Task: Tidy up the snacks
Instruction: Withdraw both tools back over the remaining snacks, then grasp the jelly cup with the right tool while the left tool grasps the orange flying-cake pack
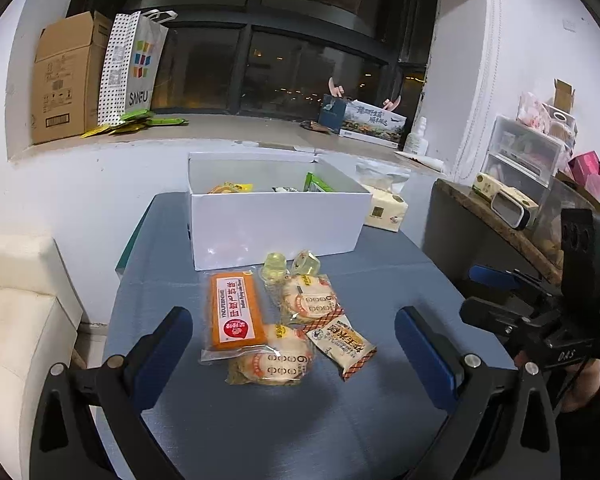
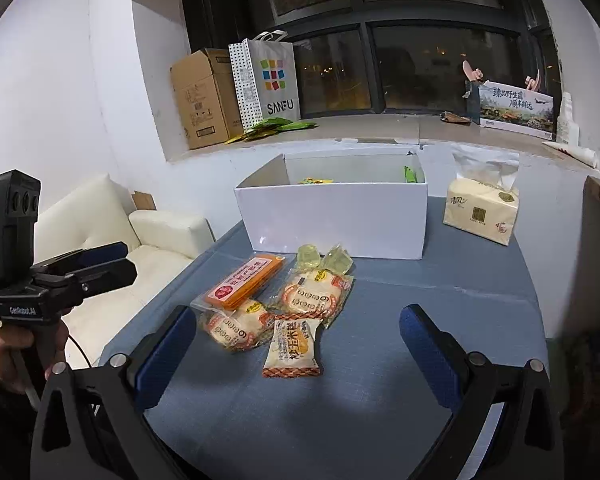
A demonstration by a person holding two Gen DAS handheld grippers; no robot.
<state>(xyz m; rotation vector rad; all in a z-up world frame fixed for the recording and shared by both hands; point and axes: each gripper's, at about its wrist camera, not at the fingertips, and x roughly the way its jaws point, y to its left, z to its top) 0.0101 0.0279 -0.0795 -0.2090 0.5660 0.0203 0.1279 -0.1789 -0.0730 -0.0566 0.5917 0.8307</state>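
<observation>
Six snacks lay loose on the bench [image 2: 440, 320], just in front of the white box [image 2: 332, 220]: an orange packet [image 2: 244, 282], two round cracker packs [image 2: 236, 326] [image 2: 314, 294], a rice-cake packet [image 2: 294, 348] and two jelly cups [image 2: 309, 258] [image 2: 337, 263]. A few packets already showed inside the box, so the sorting seemed partly done, most of it remaining. The left tool [image 1: 294, 344] and the right tool [image 2: 298, 344] both hung wide apart and empty above the near pile, touching nothing.
</observation>
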